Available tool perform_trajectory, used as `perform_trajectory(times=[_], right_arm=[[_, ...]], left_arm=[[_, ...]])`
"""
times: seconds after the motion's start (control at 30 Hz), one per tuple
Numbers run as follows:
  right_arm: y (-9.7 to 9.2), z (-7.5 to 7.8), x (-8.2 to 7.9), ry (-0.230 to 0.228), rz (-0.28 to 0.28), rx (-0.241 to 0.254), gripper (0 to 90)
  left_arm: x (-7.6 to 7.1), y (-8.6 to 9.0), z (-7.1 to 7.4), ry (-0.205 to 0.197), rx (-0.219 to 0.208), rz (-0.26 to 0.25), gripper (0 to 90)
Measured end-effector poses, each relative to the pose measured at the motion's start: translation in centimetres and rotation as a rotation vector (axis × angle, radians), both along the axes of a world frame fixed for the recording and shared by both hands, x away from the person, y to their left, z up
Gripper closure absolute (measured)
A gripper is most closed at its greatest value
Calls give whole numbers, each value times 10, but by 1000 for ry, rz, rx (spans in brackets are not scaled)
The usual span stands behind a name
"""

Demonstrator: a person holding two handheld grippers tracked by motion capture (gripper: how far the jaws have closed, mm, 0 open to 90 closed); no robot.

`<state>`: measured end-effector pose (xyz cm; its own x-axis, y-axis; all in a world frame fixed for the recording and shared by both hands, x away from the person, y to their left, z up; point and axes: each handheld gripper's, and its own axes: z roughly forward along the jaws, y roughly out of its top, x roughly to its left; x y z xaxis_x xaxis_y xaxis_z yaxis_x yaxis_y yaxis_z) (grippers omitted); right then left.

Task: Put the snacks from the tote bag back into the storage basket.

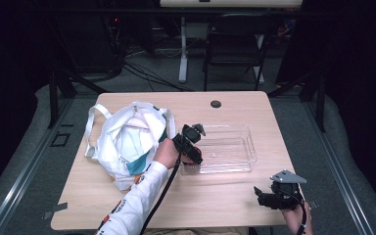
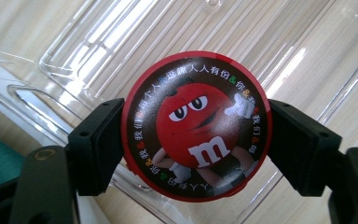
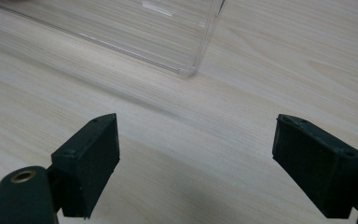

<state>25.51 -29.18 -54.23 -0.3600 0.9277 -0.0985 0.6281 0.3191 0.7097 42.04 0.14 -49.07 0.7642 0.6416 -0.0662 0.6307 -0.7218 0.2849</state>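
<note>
A round red candy tin (image 2: 196,126) with a red cartoon character and an "m" on its lid is clamped between both jaws of my left gripper (image 2: 193,149). It hangs over the near left part of the clear plastic tray (image 2: 121,37). From above, the left gripper (image 1: 190,145) sits at the left end of the clear tray (image 1: 235,147). My right gripper (image 1: 264,197) rests low over the wood near the table's front right corner, jaws wide apart and nothing between them (image 3: 196,172). The tray's near corner (image 3: 186,70) lies beyond it.
A white tote bag (image 1: 127,142) with teal patches lies open on the left half of the wooden table (image 1: 215,196). A round dark cable hole (image 1: 216,104) sits near the far edge. A black chair (image 1: 235,44) stands beyond the table.
</note>
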Motion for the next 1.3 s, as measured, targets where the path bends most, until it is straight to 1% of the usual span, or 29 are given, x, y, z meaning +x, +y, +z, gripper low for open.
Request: perform_trajectory(times=[0.17, 0.27, 0.33, 0.5, 0.63, 0.67, 0.73, 0.77, 0.83, 1.0, 1.03, 1.13, 1.17, 1.23, 1.3], right_arm=[[0, 0, 0, 0, 3, -3, 144], [0, 0, 0, -1, 4, 2, 144], [0, 0, 0, 0, -1, -1, 144], [0, 0, 0, 2, 3, 0, 144], [0, 0, 0, 1, 0, 0, 144], [0, 0, 0, 1, 0, 0, 144], [0, 0, 0, 2, 1, -2, 143], [0, 0, 0, 2, 2, -1, 143], [0, 0, 0, 2, 0, -2, 143], [0, 0, 0, 2, -1, -2, 143], [-1, 0, 0, 3, -2, -4, 143], [0, 0, 0, 1, -1, -2, 144], [0, 0, 0, 3, -1, -3, 144], [0, 0, 0, 2, -5, -4, 144], [0, 0, 0, 2, -7, -7, 144]], left_arm=[[-1, 2, 5, -16, -19, -2, 175], [-2, 3, 9, -17, -32, -29, 159], [-2, 3, 14, -21, -41, -37, 140], [-3, 8, 32, -60, -67, -36, 104], [-7, 17, 46, -110, -90, -25, 92], [-9, 19, 49, -120, -104, -13, 88], [-12, 25, 55, -145, -115, -5, 58], [-14, 30, 58, -156, -131, 5, 53], [-18, 37, 64, -180, -145, 19, 47], [-28, 58, 75, -220, -142, 34, 13], [-30, 61, 77, -223, -137, 35, 8], [-36, 76, 82, -242, -147, 47, 2], [-39, 82, 83, -248, -152, 55, 2], [-41, 92, 84, -246, -175, 62, 2], [-43, 102, 85, -255, -183, 82, 2]])
